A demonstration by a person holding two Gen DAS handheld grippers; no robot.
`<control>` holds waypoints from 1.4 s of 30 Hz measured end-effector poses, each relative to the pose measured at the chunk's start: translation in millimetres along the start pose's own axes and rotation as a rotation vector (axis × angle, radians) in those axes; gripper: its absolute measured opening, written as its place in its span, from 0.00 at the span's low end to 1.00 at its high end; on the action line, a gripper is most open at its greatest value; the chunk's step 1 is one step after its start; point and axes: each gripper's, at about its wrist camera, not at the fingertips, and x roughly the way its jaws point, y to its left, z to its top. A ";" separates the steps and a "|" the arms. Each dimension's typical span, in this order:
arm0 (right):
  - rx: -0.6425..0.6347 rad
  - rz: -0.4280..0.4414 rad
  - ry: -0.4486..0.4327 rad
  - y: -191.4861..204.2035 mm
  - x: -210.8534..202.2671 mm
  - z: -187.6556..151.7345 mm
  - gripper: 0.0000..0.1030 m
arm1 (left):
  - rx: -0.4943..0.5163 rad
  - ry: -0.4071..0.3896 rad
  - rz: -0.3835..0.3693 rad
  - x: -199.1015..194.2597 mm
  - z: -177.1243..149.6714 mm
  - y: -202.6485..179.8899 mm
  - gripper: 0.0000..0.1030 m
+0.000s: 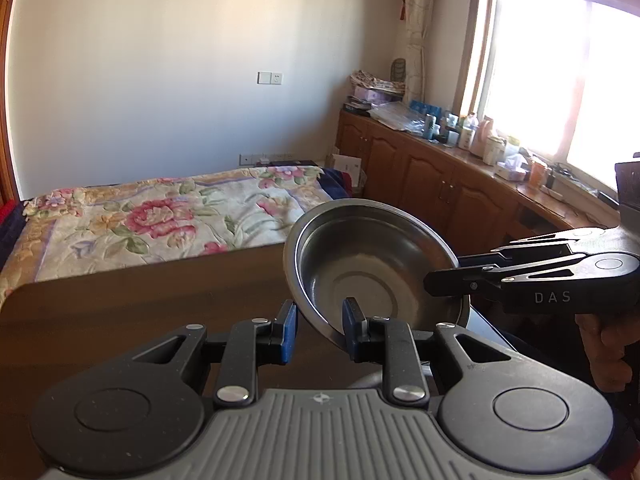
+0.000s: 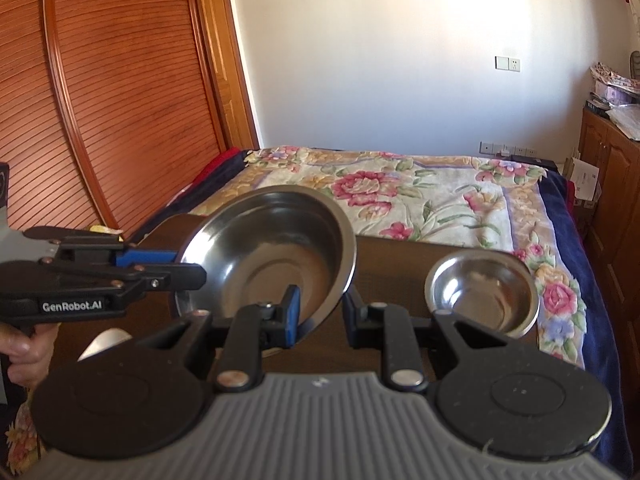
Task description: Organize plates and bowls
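A large steel bowl (image 1: 372, 264) hangs tilted above the dark wooden table (image 1: 120, 320), held by both grippers. My left gripper (image 1: 318, 316) is shut on its near-left rim, one blue pad inside the bowl and the other outside. My right gripper (image 2: 320, 308) is shut on the opposite rim of the same bowl (image 2: 272, 256). Each gripper shows in the other's view: the right gripper (image 1: 440, 280) comes in from the right, the left gripper (image 2: 188, 270) from the left. A smaller steel bowl (image 2: 484, 292) stands upright on the table, right of the large one.
A bed with a floral cover (image 2: 420, 192) lies just beyond the table's far edge. Wooden cabinets (image 1: 432, 184) with cluttered tops run under the window on the right. A slatted wooden door (image 2: 100, 100) stands at the left. A white rounded object (image 2: 104, 344) sits low beside the table.
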 end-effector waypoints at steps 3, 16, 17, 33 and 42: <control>0.011 0.005 0.005 -0.1 -5.5 -9.9 0.24 | 0.001 0.010 -0.011 -4.1 -7.9 -3.6 0.26; 0.022 0.018 0.026 7.0 -25.4 -47.2 0.24 | 0.014 0.043 -0.061 -14.1 -42.4 -20.3 0.26; 0.021 0.015 0.029 7.5 -26.5 -50.8 0.24 | 0.017 0.048 -0.064 -13.8 -44.6 -21.2 0.26; 0.065 0.035 0.048 11.5 -26.1 -87.2 0.24 | 0.029 0.076 -0.057 -17.3 -79.5 -20.6 0.26; 0.047 0.021 0.041 19.3 -23.8 -98.8 0.23 | 0.068 0.075 -0.025 -15.7 -91.3 -23.2 0.26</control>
